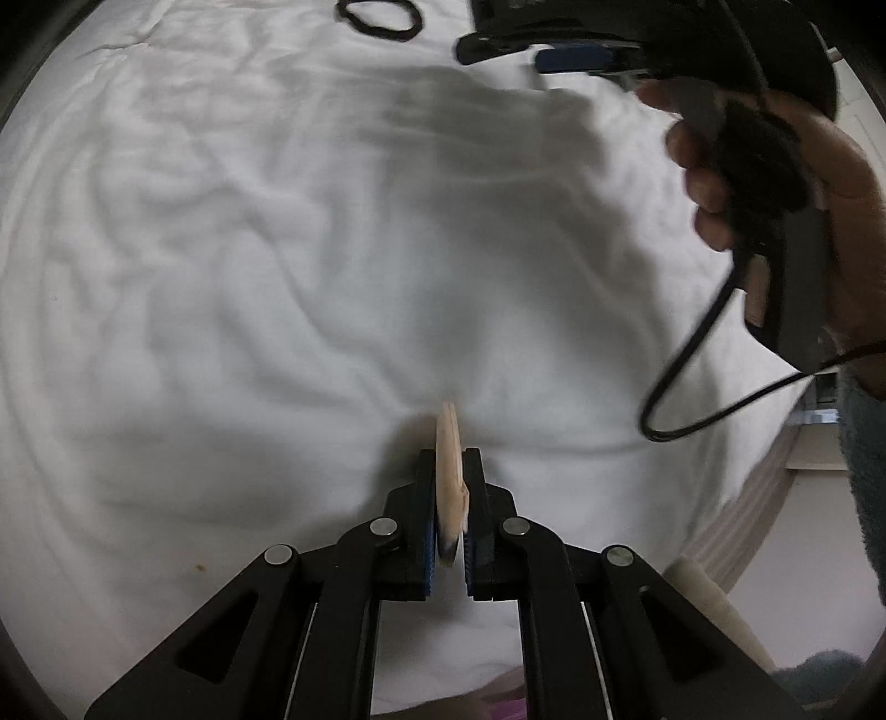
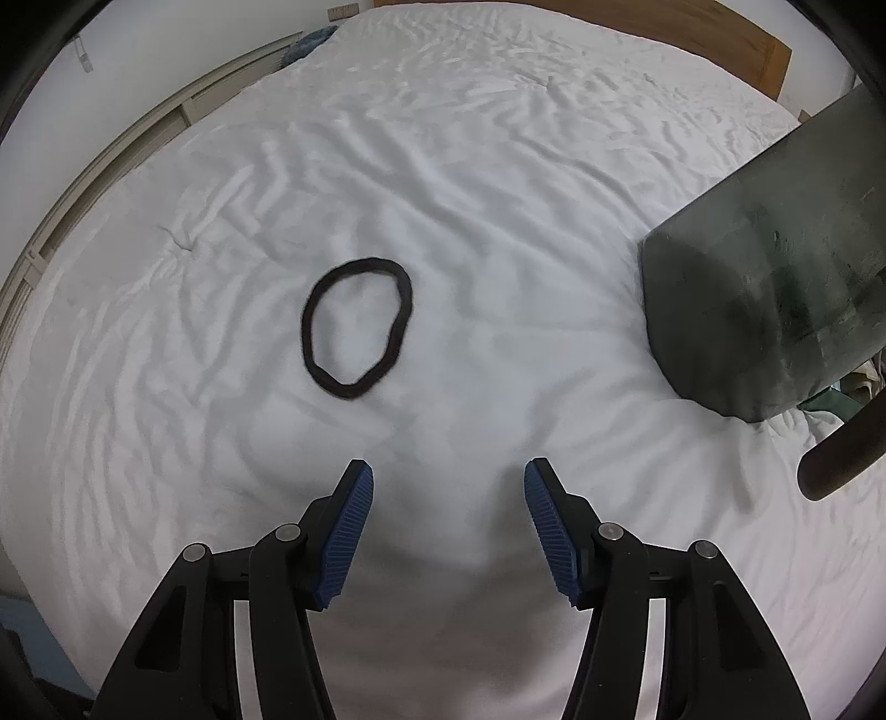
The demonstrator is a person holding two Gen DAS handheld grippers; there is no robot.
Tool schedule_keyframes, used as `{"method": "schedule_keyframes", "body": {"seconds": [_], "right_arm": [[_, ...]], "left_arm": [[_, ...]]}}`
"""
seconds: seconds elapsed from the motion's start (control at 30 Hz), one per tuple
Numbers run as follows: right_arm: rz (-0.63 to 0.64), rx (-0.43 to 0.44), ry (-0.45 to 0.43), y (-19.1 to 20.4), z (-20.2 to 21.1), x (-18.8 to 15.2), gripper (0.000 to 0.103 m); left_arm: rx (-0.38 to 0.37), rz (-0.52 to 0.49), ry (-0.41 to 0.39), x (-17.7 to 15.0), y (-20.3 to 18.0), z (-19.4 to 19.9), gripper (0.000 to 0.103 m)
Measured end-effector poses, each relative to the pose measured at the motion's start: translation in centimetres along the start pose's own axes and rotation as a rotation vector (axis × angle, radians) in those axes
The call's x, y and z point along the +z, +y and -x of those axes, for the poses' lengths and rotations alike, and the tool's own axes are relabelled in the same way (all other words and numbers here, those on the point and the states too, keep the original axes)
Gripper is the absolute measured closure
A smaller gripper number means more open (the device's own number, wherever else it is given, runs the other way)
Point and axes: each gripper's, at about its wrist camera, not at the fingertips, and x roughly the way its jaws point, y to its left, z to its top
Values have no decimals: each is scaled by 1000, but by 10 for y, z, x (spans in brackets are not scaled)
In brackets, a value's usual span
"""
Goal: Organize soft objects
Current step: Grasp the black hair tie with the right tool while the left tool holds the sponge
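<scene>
My left gripper (image 1: pixel 449 455) points down at the white bed sheet (image 1: pixel 249 266) and is shut on a flat beige soft pad (image 1: pixel 448 476). The pad stands edge-on between the blue pads, with a dark smudge at its lower end. A black hair band (image 2: pixel 357 328) lies in a loop on the sheet, ahead and to the left of my right gripper (image 2: pixel 448 471). That gripper is open with only sheet between its fingers. In the left wrist view the hair band (image 1: pixel 382 21) shows at the top edge, and the right gripper (image 1: pixel 509 55) hovers at upper right, held by a hand (image 1: pixel 830 183).
A dark grey-green translucent container (image 2: pixel 775 288) sits on the bed to the right of my right gripper. A wooden headboard (image 2: pixel 720 39) runs along the far edge. A black cable (image 1: pixel 692 354) hangs from the right gripper's handle. The bed's edge (image 1: pixel 736 520) curves at lower right.
</scene>
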Motion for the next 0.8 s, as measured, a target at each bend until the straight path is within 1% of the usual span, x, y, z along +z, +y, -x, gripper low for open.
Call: {"method": "schedule_keyframes", "body": {"seconds": [0.03,0.1,0.17,0.2,0.23,0.3,0.33,0.4,0.47,0.57,0.63,0.67,0.7,0.73,0.77,0.8], "right_arm": [[-1,-1,2,-1,-1,0,46],[-6,3,2,-1,-2,1,46],[-19,18,-1,-1,-4,5,45],[-27,33,-8,0,-4,8,43],[-36,49,-16,0,-4,11,39],[-75,92,-32,1,-5,18,12],[-114,117,-44,-1,-6,22,8],[-157,137,-41,-2,-11,30,7],[-175,134,-22,0,-21,39,6],[-159,90,13,13,-39,53,6],[-136,53,25,23,-48,62,16],[-116,35,31,28,-53,66,42],[-83,22,49,34,-58,68,77],[-62,17,55,37,-60,69,93],[-37,10,56,40,-60,70,98],[-18,11,52,43,-58,71,98]], "left_arm": [[14,7,-4,0,1,2,100],[40,0,-11,0,2,7,100],[49,7,-20,-1,1,13,101],[52,13,-29,0,3,17,101],[52,23,-43,-1,4,22,101],[44,50,-61,5,13,30,101],[41,60,-70,10,16,34,101],[35,73,-85,14,23,41,101],[37,80,-102,17,27,48,101],[41,91,-128,13,35,55,101],[49,95,-137,14,40,59,101],[54,98,-142,14,42,61,101],[56,100,-145,12,42,62,101],[61,101,-148,12,42,62,101],[65,101,-147,13,42,62,101],[65,101,-147,16,47,66,101]]}}
